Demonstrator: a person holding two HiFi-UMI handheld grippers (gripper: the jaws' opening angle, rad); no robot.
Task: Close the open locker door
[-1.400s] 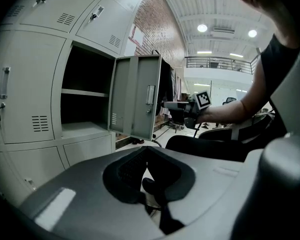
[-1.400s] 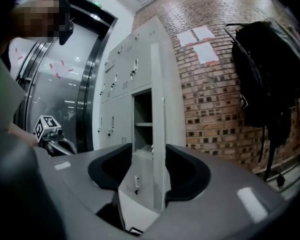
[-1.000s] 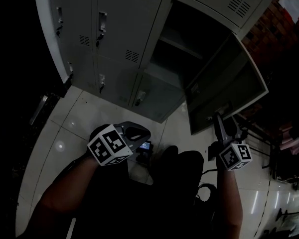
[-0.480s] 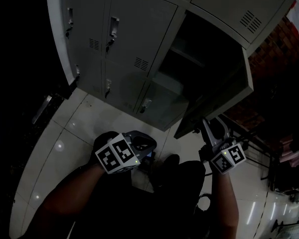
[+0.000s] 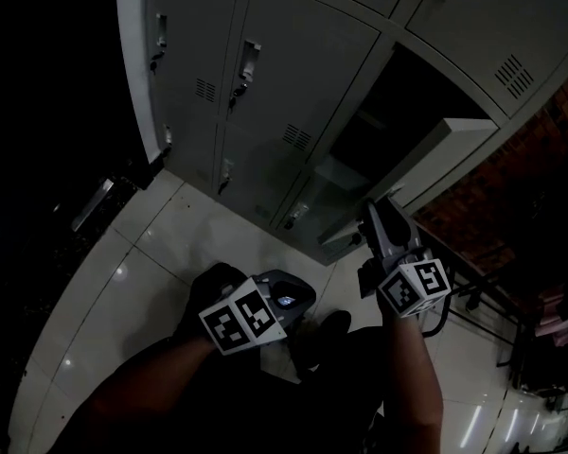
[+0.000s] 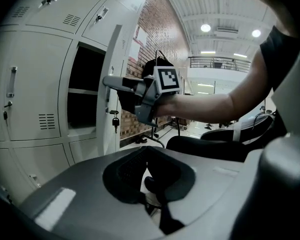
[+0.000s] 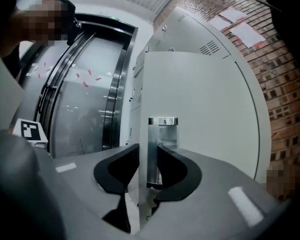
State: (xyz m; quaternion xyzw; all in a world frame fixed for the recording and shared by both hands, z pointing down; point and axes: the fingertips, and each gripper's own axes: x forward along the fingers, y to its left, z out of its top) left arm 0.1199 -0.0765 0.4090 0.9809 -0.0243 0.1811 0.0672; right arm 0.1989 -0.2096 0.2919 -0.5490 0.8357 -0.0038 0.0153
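A: Swinging further shut, the locker door (image 5: 426,154) is standing ajar; right gripper (image 5: 374,218), arm level, has just been closing on its edge
B: Only its view is showing a chrome handle (image 7: 162,134) between the jaws; left gripper (image 5: 293,299) is resting low, closed, empty

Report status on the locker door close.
Left gripper shut, empty. Right gripper jaws just closing on locker door, at its edge. Door partly open. Nothing seen blocking it.

Head view steeply down; right gripper view tight on locker door (image 7: 200,109); left gripper view farther, same door.
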